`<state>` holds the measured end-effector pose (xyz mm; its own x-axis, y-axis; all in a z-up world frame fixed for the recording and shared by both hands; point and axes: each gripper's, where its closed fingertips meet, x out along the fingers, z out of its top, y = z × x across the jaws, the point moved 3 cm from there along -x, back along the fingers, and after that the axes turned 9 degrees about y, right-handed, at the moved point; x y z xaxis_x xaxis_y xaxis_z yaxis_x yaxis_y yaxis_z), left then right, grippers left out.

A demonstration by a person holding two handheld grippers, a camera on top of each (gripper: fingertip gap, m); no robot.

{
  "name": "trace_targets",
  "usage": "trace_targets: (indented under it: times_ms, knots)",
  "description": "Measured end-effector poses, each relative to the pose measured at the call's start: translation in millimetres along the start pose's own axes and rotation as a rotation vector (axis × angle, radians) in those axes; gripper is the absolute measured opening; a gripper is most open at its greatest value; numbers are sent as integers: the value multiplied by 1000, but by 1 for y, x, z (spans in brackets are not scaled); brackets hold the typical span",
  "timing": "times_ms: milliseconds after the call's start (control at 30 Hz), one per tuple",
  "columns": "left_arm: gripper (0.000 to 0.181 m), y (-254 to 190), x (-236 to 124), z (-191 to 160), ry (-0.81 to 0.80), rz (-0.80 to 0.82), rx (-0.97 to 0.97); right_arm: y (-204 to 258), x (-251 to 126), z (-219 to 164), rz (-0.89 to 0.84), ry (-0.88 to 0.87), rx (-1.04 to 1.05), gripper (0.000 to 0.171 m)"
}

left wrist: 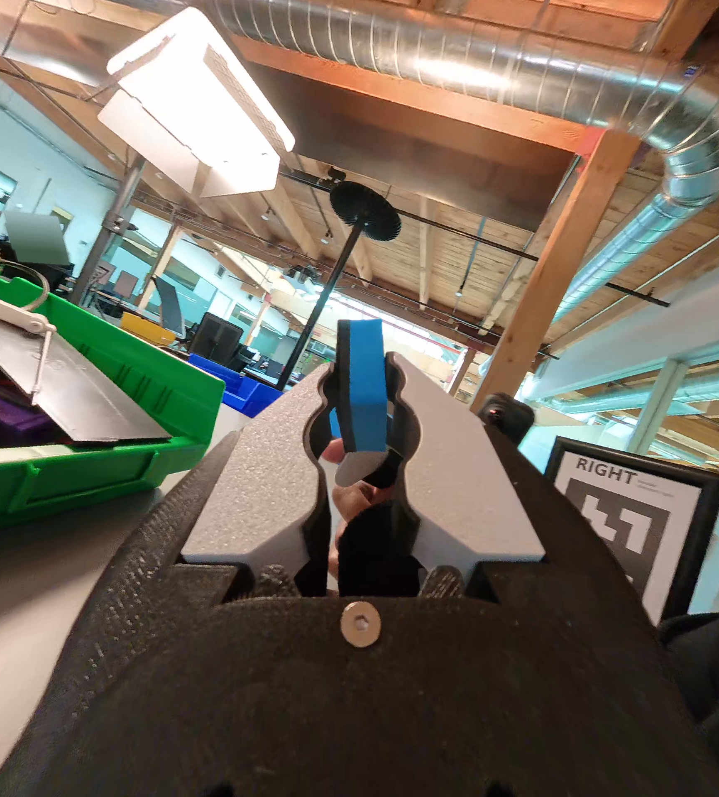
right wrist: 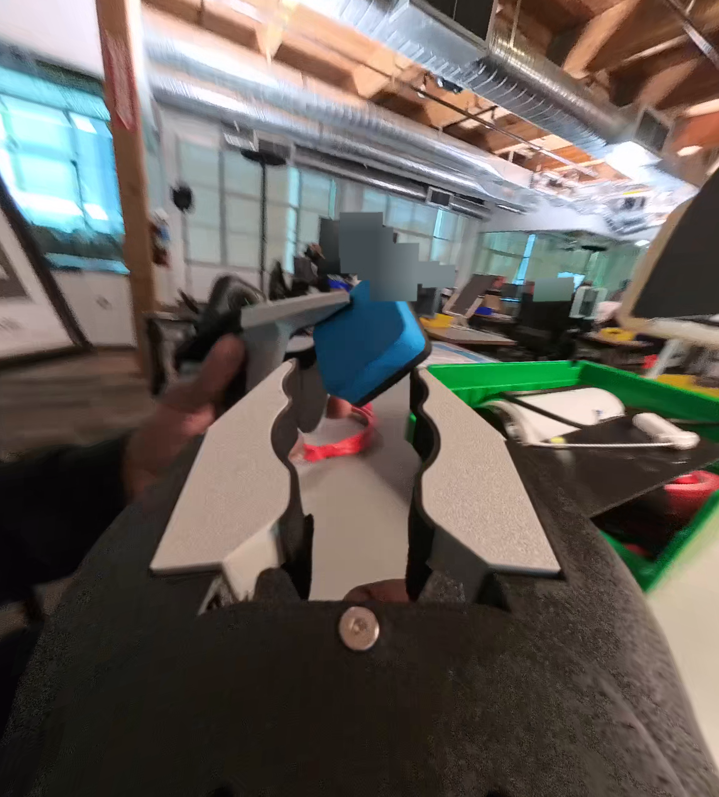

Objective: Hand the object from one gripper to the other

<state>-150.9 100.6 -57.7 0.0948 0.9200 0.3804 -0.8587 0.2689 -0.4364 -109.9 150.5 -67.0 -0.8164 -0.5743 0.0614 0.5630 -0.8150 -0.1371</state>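
A blue foam block with a black backing [left wrist: 366,379] stands upright between the tips of my left gripper [left wrist: 360,364], which is shut on it. In the right wrist view the same block [right wrist: 366,345] hangs in the air, held by the left gripper's grey fingers [right wrist: 293,312], with a hand behind them. My right gripper [right wrist: 353,371] is open and empty. Its tips sit just below the block, one on each side of it. I cannot tell whether they touch it. One right fingertip [left wrist: 357,468] shows through the left gripper's gap.
A green bin [left wrist: 90,465] holding a black sheet and a white tool sits left of the left gripper; it also shows in the right wrist view [right wrist: 500,375]. A red tape ring [right wrist: 340,446] lies on the grey table [left wrist: 25,604]. A black-framed marker board [left wrist: 634,517] stands nearby. My left and right fingertips are right by each other.
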Motion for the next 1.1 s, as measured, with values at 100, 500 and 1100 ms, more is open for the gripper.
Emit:
trace_targets:
  times_ms: [100,500,1100]
  knots:
    - [23,-7,0,0,-2,-56,2,-6,-6,7,127,-91,247,45]
    - [32,-14,10,-14,92,-37,84,-8,-8,5,226,-82,379,25]
    - [23,-9,8,-11,86,-29,56,-7,-6,-6,276,38,469,25]
